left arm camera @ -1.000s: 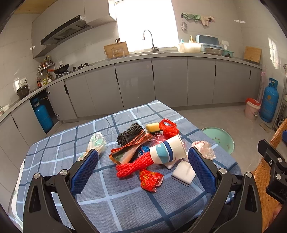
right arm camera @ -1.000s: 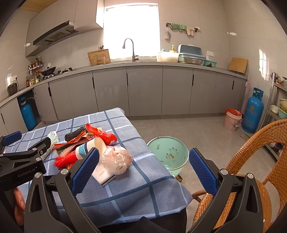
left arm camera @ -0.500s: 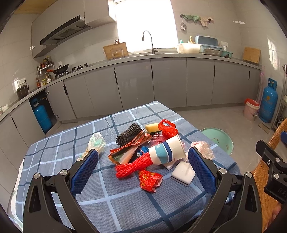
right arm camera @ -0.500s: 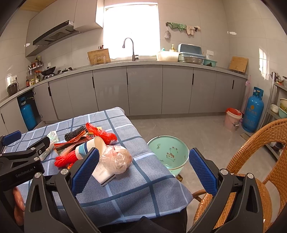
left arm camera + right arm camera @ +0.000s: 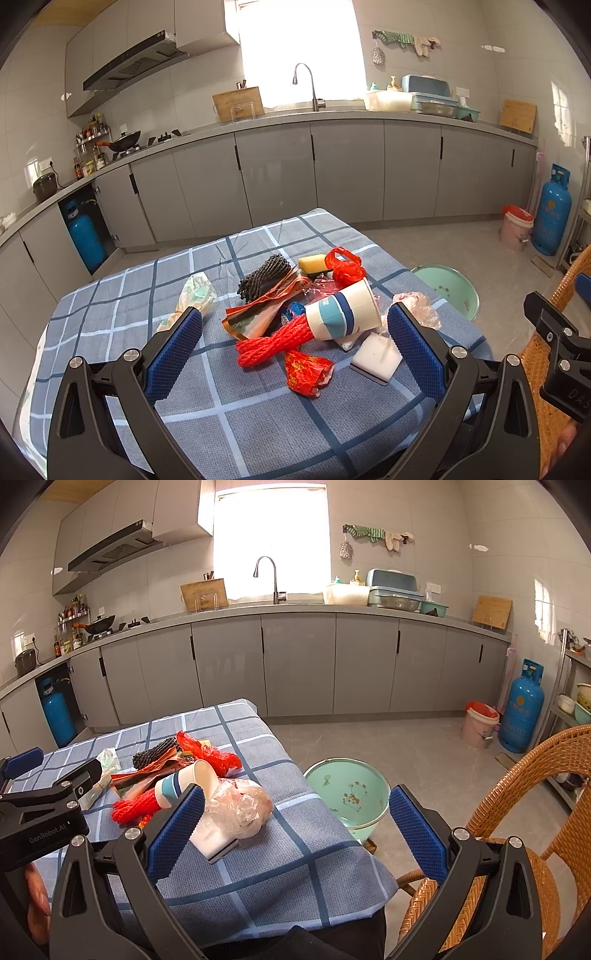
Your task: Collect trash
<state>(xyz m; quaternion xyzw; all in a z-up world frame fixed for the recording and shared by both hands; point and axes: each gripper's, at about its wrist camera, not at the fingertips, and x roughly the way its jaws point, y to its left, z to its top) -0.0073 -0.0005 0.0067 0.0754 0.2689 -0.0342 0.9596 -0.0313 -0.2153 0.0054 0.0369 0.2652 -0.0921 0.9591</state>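
Note:
A pile of trash lies on the blue checked tablecloth (image 5: pixel 110 321): a tipped paper cup (image 5: pixel 343 314), red mesh netting (image 5: pixel 273 341), a red wrapper (image 5: pixel 306 373), a red plastic bag (image 5: pixel 345 267), black netting (image 5: pixel 264 277), a yellow sponge (image 5: pixel 312 263), a white sponge block (image 5: pixel 375 358), a crumpled clear bag (image 5: pixel 240 806) and a pale wrapper (image 5: pixel 194 295). My left gripper (image 5: pixel 293 354) is open and empty above the near side of the pile. My right gripper (image 5: pixel 293 830) is open and empty over the table's right edge. A green basin (image 5: pixel 347 794) stands on the floor beside the table.
A wicker chair (image 5: pixel 535 812) stands at the right of the table. A pink bucket (image 5: pixel 478 723) and a blue gas cylinder (image 5: pixel 521 709) stand by the far right wall. Grey kitchen cabinets (image 5: pixel 295 664) run along the back.
Both views have barely shifted. Both grippers stay open and empty, and the trash has not moved.

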